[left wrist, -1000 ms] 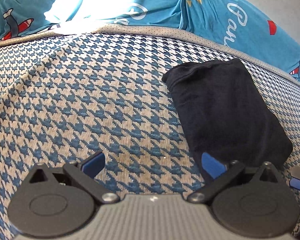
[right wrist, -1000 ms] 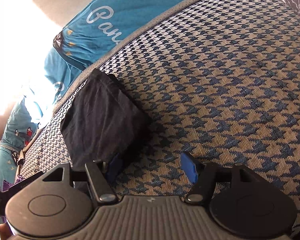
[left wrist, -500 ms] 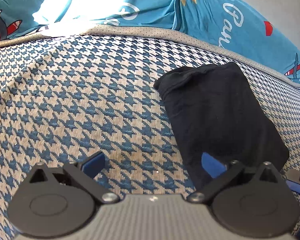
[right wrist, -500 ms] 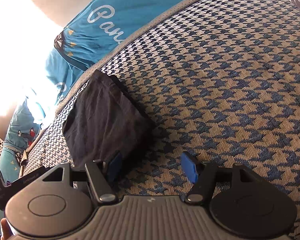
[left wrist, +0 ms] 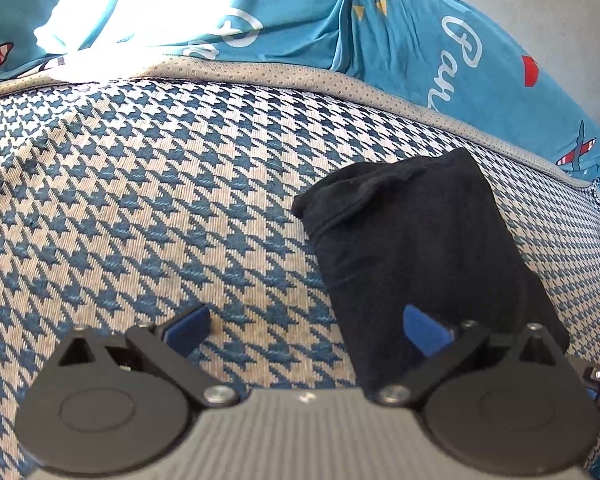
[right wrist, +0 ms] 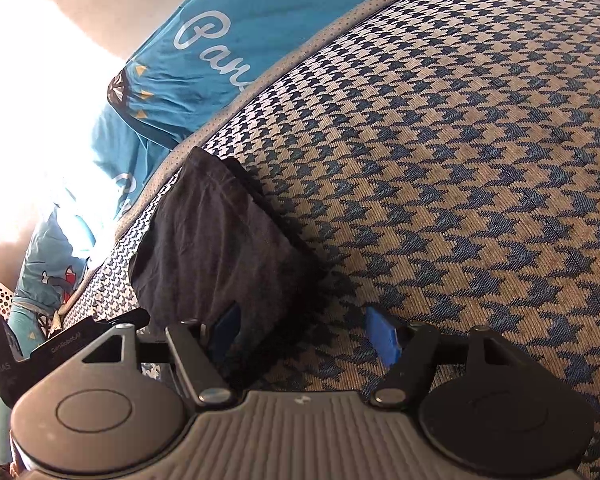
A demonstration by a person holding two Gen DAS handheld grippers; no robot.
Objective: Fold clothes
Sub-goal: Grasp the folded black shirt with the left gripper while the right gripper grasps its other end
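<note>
Both cams ride right behind their tools, tilted down, close over the houndstooth bed cover [left wrist: 148,208]. The left one faces the teal bedding [left wrist: 284,12] along the far edge. The right one looks across the cover from the other side. Both catch the folded black garment [left wrist: 412,240], the grey trim [right wrist: 300,60] and that teal fabric.
</note>
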